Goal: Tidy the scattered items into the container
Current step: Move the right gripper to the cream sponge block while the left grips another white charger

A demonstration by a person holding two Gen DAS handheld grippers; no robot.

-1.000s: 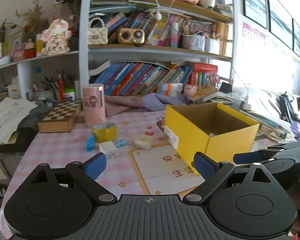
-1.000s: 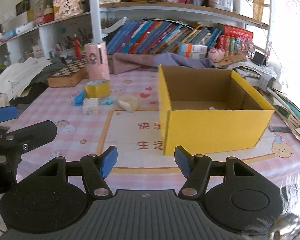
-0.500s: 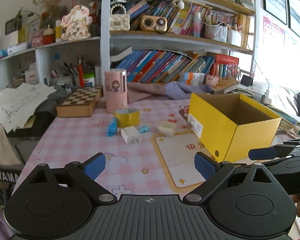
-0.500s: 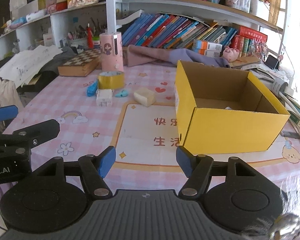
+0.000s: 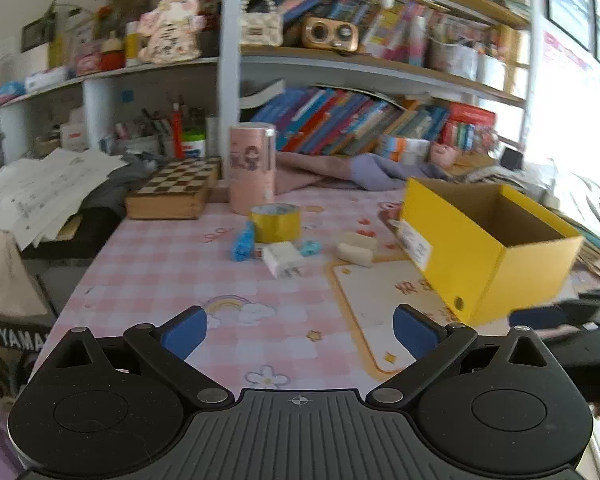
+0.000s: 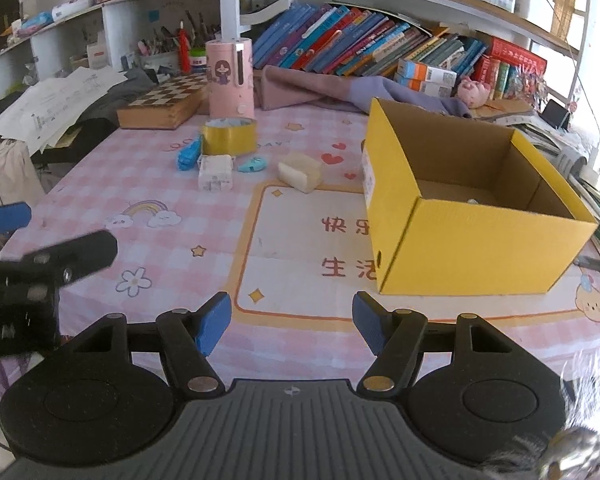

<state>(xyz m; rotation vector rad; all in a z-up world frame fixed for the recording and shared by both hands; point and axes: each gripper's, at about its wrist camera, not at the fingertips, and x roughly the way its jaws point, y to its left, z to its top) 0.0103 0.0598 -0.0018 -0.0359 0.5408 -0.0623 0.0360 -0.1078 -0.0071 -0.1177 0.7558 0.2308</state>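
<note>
An open yellow cardboard box stands on the pink checked table, with a small item on its floor. Scattered to its left lie a yellow tape roll, a blue wrapped item, a white charger, a small light-blue piece and a cream block. My left gripper is open and empty, near the table's front. My right gripper is open and empty, in front of the box.
A pink cylinder and a chessboard box stand behind the items. A purple cloth and bookshelves line the back. Papers hang off the left edge. A printed mat lies under the box.
Both grippers have pulled back and swung left, so the scattered items sit nearer the centre of view. Nothing on the table has moved and both grippers stay open.
</note>
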